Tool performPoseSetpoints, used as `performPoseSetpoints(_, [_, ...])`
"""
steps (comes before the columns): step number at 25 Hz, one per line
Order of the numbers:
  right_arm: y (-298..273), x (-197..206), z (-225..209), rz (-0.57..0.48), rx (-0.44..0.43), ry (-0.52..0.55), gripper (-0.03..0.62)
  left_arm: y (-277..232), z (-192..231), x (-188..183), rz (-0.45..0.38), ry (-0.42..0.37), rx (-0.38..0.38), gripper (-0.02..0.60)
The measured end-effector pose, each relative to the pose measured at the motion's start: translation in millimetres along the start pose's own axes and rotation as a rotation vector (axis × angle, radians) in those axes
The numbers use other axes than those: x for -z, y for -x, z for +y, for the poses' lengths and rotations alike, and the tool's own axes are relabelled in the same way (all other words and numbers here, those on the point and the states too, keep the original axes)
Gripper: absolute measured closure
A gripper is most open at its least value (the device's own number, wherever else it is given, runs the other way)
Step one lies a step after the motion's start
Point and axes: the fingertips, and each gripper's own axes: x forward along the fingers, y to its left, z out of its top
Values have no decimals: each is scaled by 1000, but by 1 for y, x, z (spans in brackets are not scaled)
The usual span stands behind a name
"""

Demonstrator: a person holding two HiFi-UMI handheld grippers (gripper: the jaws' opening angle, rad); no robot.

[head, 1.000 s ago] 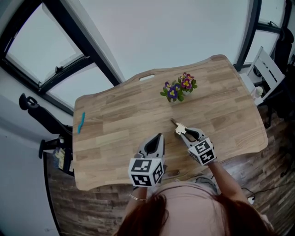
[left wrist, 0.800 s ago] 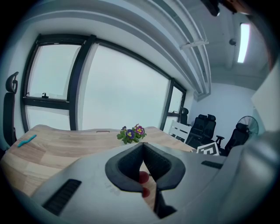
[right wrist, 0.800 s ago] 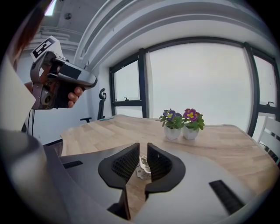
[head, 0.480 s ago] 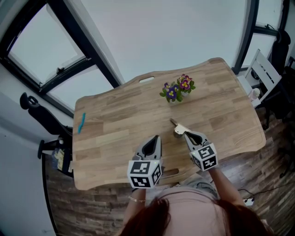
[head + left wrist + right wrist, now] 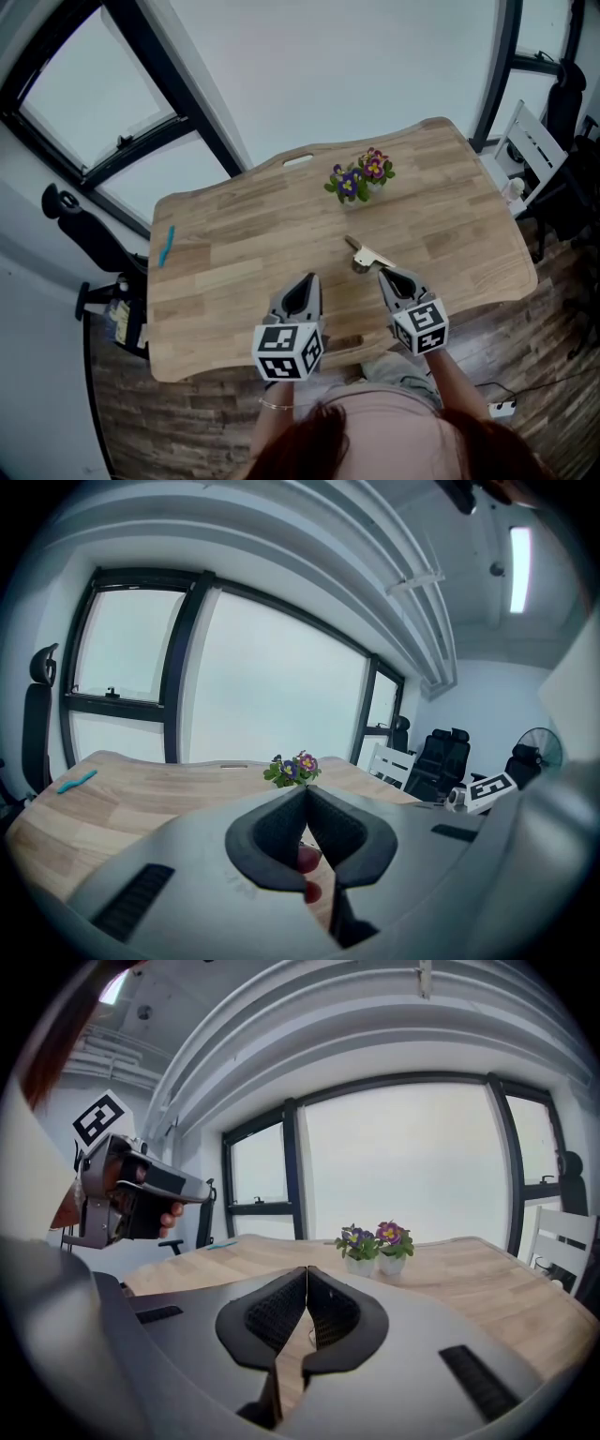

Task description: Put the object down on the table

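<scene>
A small tan and metal object [image 5: 361,257] lies on the wooden table [image 5: 234,244], in front of the two flower pots. My right gripper [image 5: 382,274] hovers just short of it, near the table's front edge, apart from it. Its jaws have just been closing and now meet with nothing between them; in the right gripper view the tips [image 5: 307,1269] touch. My left gripper [image 5: 307,279] hangs to the left, also shut and empty, its tips [image 5: 306,789] pressed together. The object is hidden in both gripper views.
Two small pots of purple and pink flowers [image 5: 361,176] stand at the table's far middle, also flowers [image 5: 292,769] and flowers [image 5: 375,1241]. A blue pen [image 5: 165,248] lies near the left edge. Office chairs [image 5: 436,757] and a white chair [image 5: 534,141] stand to the right.
My right gripper has drawn back toward the person and risen, leaving the object on the table, and its jaws have closed. The left gripper has drawn back a little.
</scene>
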Motion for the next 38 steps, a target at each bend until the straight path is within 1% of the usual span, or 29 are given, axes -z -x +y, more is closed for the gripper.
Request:
performPoseSetpoints(5, [16,-10,5,-56,25,7,592,11,-4,3,-5,-8,3,580])
performPoseSetpoints(13, [39,-23,10,-97,74,5,592,31,-10,5,-27,-5,2,580])
performPoseSetpoints(20, [54,-38,20,-148,74,8,594,52,-14,8,-50,11,-23,580])
performPoseSetpoints(25, [66,-43,25,-145,84,16,594,65,-20,7,-69,11,-20,580])
performPoseSetpoints(31, [80,-52,32,-167,90,20,594,77,-26,5,-83,4,-11,580])
performPoseSetpoints(38, [95,-57,31,-180,93,-1,594,84,-35,2,-100,-3,-2,580])
